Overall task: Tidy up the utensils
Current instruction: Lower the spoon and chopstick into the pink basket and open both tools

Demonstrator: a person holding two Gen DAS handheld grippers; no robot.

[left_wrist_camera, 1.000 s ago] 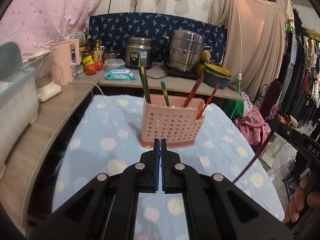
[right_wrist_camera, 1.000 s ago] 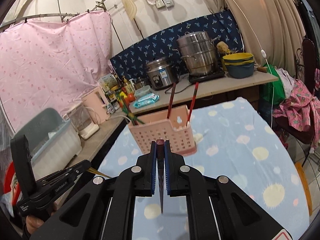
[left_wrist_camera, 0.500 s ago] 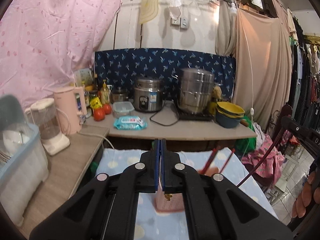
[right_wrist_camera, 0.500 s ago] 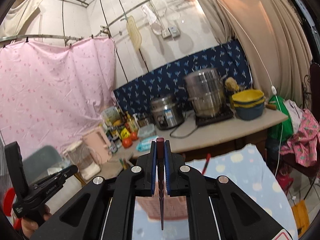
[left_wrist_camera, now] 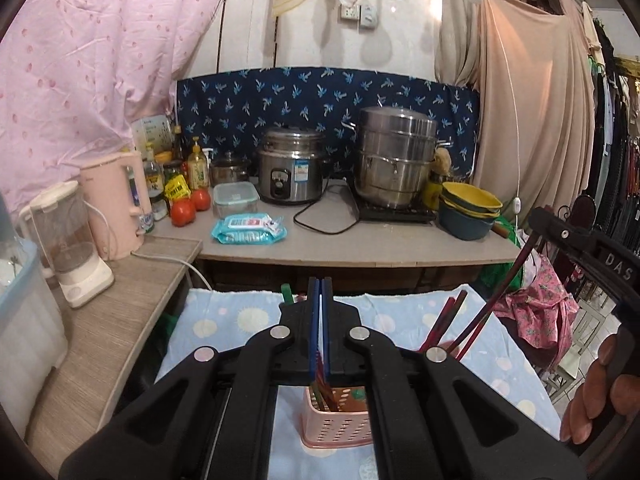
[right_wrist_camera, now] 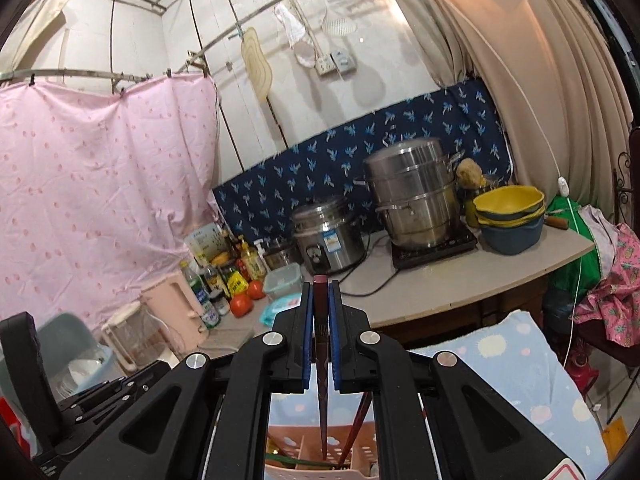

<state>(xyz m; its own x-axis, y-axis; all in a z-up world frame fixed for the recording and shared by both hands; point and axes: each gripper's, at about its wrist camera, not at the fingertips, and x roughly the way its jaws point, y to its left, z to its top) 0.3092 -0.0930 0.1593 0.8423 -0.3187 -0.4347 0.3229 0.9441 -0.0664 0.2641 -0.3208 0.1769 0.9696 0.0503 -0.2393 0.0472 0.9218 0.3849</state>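
While the left tool sits pressed together, the right tool pinches a dark red chopstick over the pink basket.

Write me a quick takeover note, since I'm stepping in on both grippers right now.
Right gripper: shut on a dark red chopstick, tip down over the pink basket.
Left gripper: shut, apparently nothing in it, above the basket.
Done: several chopsticks already stand in the basket, on the blue spotted cloth.
Left: lower and release the held chopstick; whether loose utensils remain is out of view.
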